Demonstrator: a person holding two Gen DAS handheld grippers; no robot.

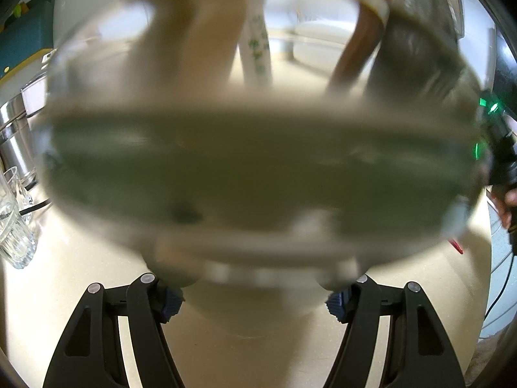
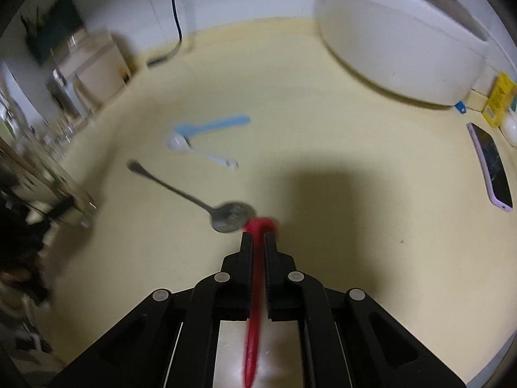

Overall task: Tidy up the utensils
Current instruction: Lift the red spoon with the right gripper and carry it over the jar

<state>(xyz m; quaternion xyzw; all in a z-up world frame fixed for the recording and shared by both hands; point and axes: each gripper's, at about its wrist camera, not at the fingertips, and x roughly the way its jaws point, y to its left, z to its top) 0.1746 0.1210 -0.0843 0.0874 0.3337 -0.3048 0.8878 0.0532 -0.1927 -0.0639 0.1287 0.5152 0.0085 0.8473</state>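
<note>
slippage is your first worry on the left: your left gripper (image 1: pixel 255 300) clamps the clear glass utensil jar (image 1: pixel 258 168) low on its rounded wall, both blue pads pressed against the glass, and smooth glass could twist or slide out if you tilt it. the jar fills that view, blurred, with wooden spatulas (image 1: pixel 194 32), a white handle with green leaf print (image 1: pixel 257 48) and a brown wooden handle (image 1: pixel 358 42) standing in it; a careless knock could tip them. that gripper angles moderately down over the cream countertop (image 1: pixel 258 349), with a ribbed drinking glass (image 1: pixel 13 223) off to its left.

moving right, your right gripper (image 2: pixel 257 236) is pinching the red plastic utensil (image 2: pixel 253 323) edge-on between nearly closed jaws, pointing steeply down. the thin handle could pivot or slip as you carry it. its tip hangs just beside the bowl of the metal spoon (image 2: pixel 231 216) lying on the counter, so it might nudge that. farther off lie a white plastic spoon (image 2: pixel 181 144) and a light blue plastic spoon (image 2: pixel 210 126), touching, not yet collected.
</note>
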